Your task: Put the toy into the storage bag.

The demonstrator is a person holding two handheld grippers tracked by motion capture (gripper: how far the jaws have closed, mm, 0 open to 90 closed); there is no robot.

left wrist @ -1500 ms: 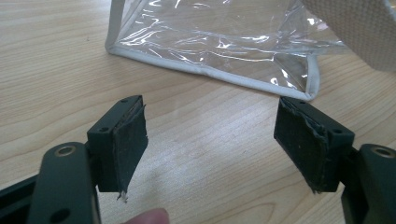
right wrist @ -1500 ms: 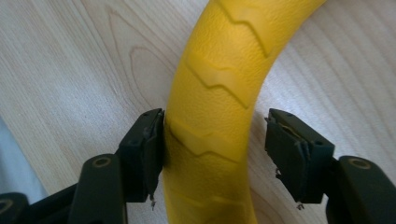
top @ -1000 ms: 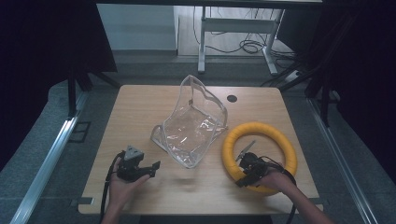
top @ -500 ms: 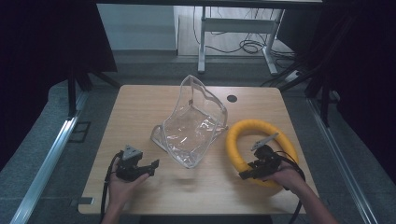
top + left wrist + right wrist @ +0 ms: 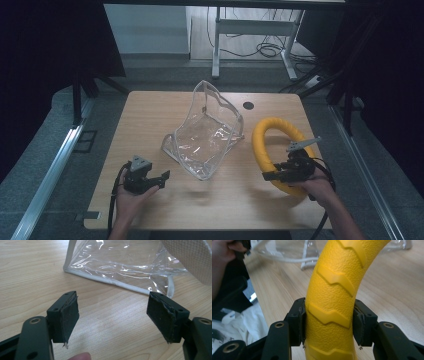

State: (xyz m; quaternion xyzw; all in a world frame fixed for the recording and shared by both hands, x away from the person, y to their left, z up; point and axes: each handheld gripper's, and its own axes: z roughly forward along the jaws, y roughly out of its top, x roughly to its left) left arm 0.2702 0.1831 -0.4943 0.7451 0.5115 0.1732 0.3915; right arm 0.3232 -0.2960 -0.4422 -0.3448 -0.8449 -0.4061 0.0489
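Clamping the yellow ring point(image 5: 329, 302) on both sides, right gripper point(image 5: 329, 322) closed on its near arc at the desk's point(image 5: 150, 115) right side, left gripper point(image 5: 112, 320) held wide apart and empty, just short of the clear plastic bag point(image 5: 117, 262), no readable writing seen

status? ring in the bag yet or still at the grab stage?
Grab stage. Done: the right gripper is clamped on the yellow ring, which lies on the table beside the clear plastic bag. In hand: only that grip. Left: the left gripper is open and empty short of the bag; nothing is inside the bag.
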